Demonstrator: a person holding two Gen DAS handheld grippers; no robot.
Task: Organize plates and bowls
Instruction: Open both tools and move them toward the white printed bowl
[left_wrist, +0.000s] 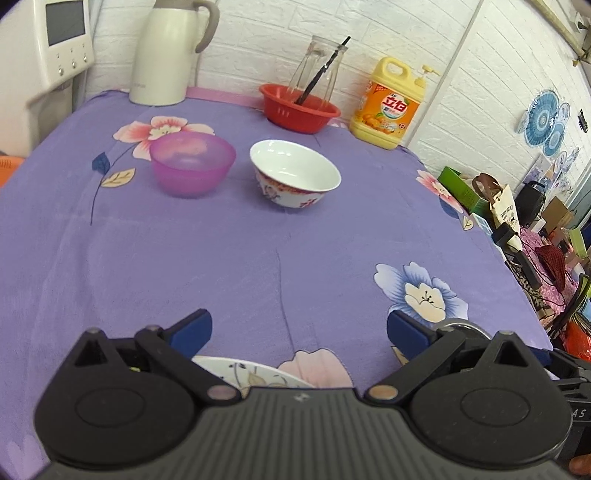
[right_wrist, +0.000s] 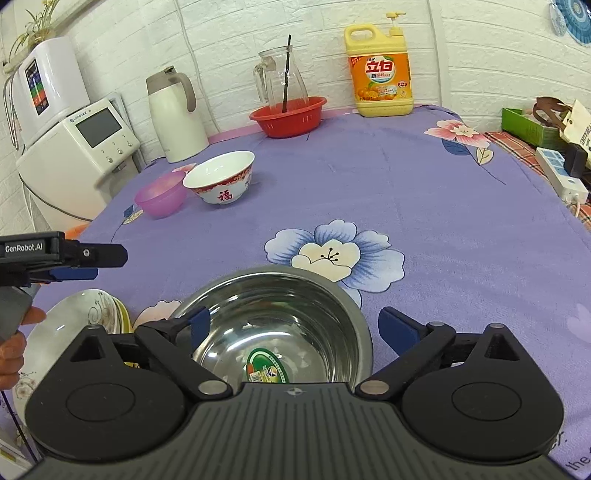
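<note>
Both grippers are seen with jaws spread wide and nothing between the pads.

The left gripper (left_wrist: 299, 328) hangs over bare purple floral cloth (left_wrist: 221, 258); only the far rim of a flower-patterned plate (left_wrist: 251, 373) shows just beneath it. In the right wrist view that plate (right_wrist: 59, 339) is seen to lie on top of at least one more dish, a yellowish rim showing at its right edge. Judgement: the plates are being gathered into one stack at the near left of the surface.

The right gripper (right_wrist: 291, 326) is poised above a stainless steel bowl (right_wrist: 280, 325), which stands upright just right of the plates, a green label still stuck inside it. The jaws are released; no pad is seen to press on the rim.

Two bowls are left well apart from this group, toward the back left: a translucent pink plastic bowl (left_wrist: 192, 162) and a white porcelain bowl with red trim (left_wrist: 295, 173), side by side, not nested; contact between them cannot be told. Judgement: these are the likely next items, probably to be nested with the steel bowl.

A red basket holding a glass jug (left_wrist: 299, 107), a detergent bottle (left_wrist: 388, 103) and a thermos (left_wrist: 166, 51) stand along the wall, seemingly outside the task.
</note>
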